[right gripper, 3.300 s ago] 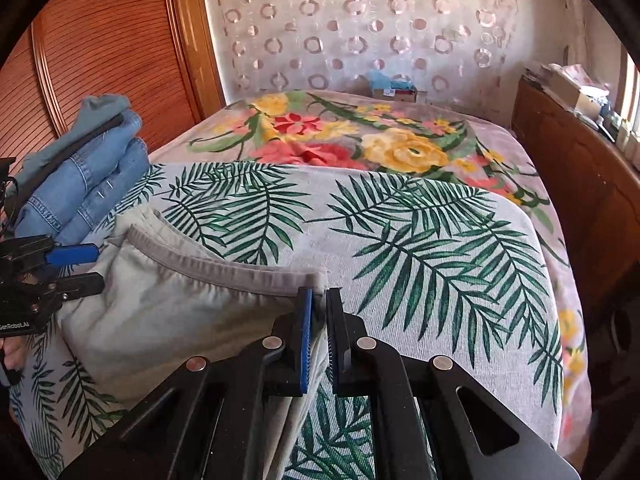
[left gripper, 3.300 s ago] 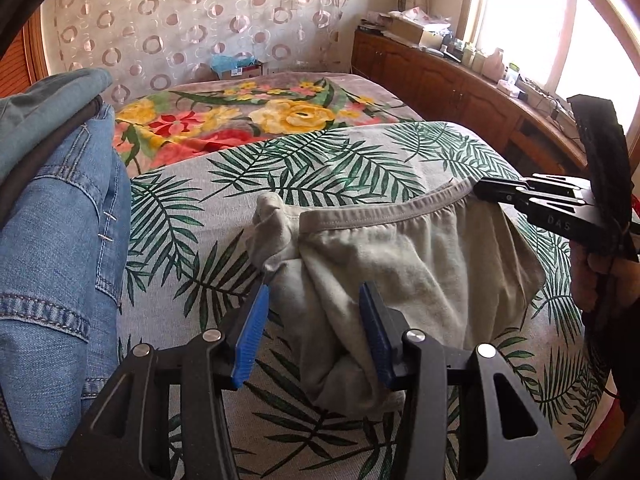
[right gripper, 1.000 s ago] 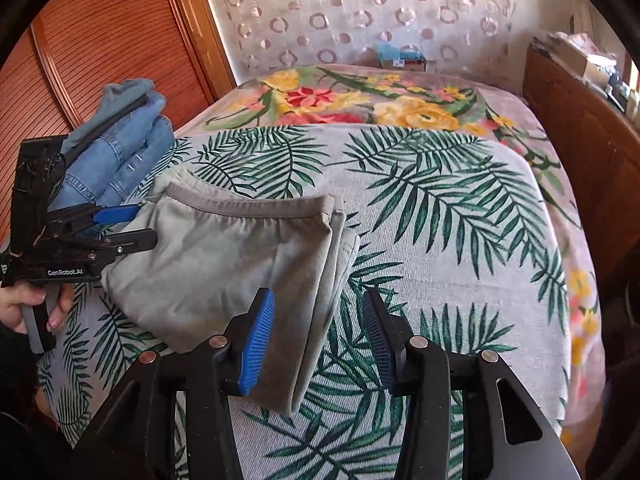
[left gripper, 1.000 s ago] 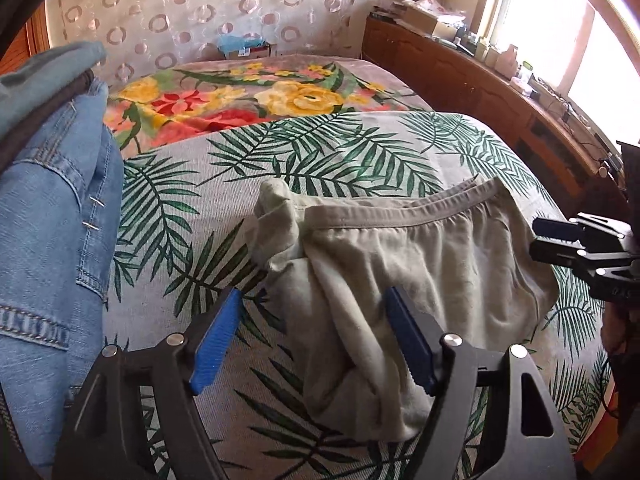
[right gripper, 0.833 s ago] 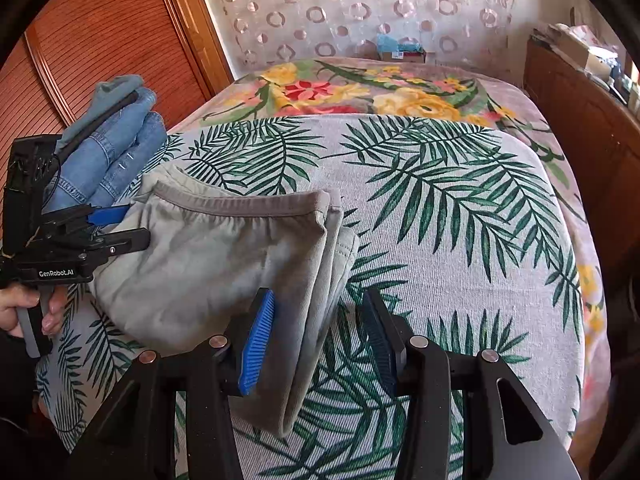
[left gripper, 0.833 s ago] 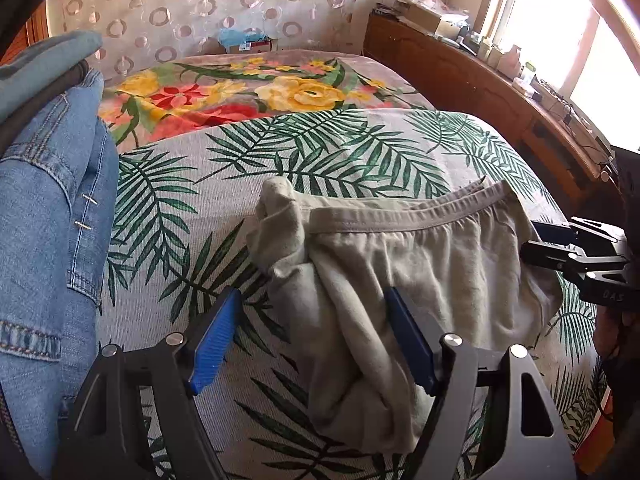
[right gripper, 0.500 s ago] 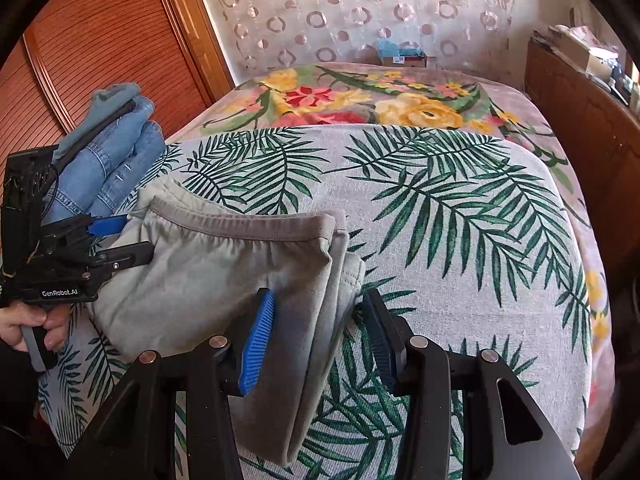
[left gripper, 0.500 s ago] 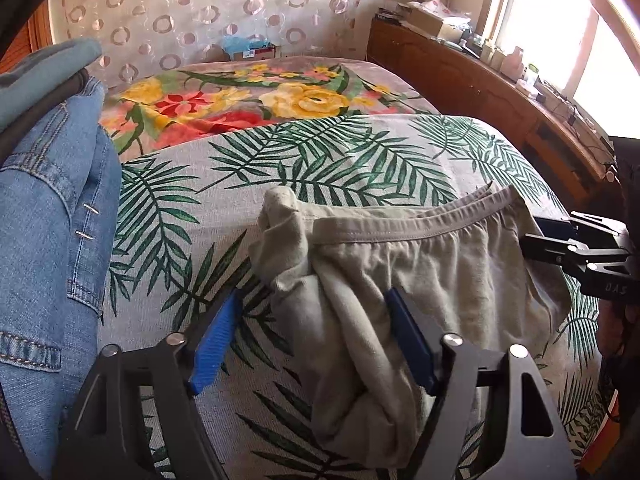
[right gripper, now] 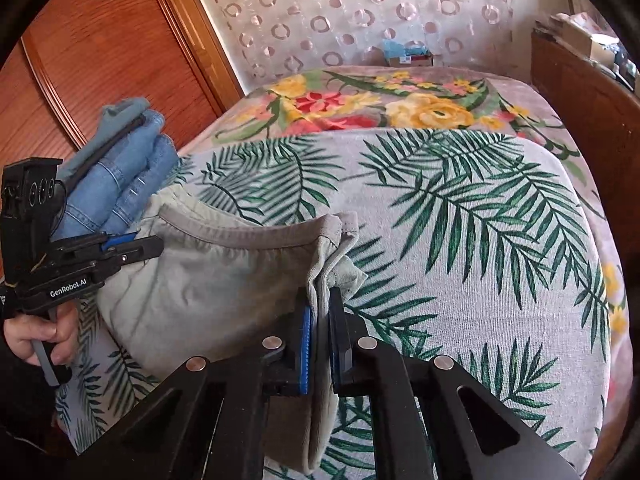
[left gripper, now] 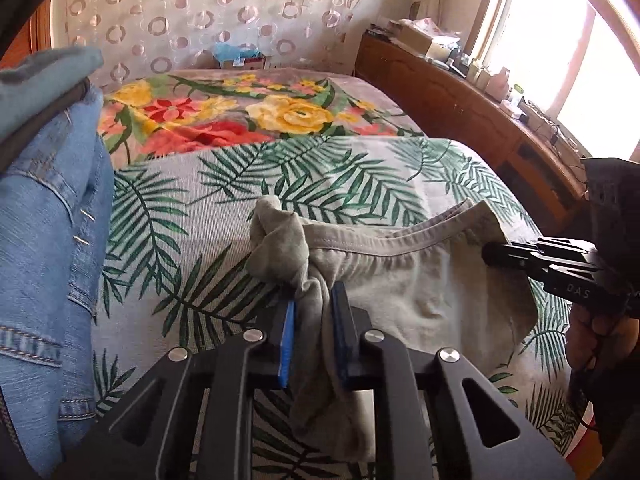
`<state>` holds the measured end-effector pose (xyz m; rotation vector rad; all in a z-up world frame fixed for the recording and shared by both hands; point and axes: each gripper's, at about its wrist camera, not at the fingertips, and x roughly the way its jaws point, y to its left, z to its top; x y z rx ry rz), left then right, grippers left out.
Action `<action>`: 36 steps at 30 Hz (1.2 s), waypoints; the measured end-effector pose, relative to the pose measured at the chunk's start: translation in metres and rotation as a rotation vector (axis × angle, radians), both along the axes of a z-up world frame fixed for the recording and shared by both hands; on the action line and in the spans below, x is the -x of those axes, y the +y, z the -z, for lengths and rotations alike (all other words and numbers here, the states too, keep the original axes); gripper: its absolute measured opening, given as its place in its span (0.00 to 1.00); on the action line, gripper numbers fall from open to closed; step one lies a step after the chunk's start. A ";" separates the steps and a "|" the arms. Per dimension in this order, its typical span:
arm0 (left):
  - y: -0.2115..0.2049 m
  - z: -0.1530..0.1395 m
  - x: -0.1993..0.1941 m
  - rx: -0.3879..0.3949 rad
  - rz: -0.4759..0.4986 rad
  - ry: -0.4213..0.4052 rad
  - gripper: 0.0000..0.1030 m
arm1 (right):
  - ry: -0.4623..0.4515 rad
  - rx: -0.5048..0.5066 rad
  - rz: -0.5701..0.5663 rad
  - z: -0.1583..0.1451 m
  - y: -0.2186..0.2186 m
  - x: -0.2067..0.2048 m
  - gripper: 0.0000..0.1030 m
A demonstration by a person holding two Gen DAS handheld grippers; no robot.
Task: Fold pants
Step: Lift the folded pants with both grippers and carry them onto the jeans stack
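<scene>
Left wrist view shows our left gripper [left gripper: 312, 334] closing on the soft, light pants [left gripper: 420, 284] on the bed [left gripper: 224, 216], while our right gripper [right gripper: 319, 344] pinches their other side edge.

Palm-leaf bedspread [left gripper: 328, 184] covers near half of bed; floral blanket [left gripper: 256, 116] beyond it. Stacked blue jeans [right gripper: 132, 176] at left bed edge by wooden wardrobe door [right gripper: 104, 56]. Circle-pattern curtain [left gripper: 224, 12] behind; small blue box [right gripper: 406, 54], maybe tissues. Cluttered wooden sideboard [left gripper: 460, 100] under window [left gripper: 576, 52].
</scene>
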<state>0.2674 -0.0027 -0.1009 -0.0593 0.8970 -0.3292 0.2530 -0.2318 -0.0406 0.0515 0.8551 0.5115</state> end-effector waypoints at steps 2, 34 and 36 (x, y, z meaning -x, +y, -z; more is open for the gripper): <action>0.000 -0.009 0.004 0.005 0.003 -0.021 0.16 | -0.023 -0.006 -0.004 -0.006 0.002 0.003 0.07; 0.125 -0.146 0.051 -0.034 -0.206 -0.391 0.16 | -0.438 0.022 -0.239 -0.134 0.119 -0.002 0.07; 0.135 -0.148 0.051 -0.028 -0.227 -0.401 0.16 | -0.451 0.025 -0.260 -0.138 0.131 -0.008 0.07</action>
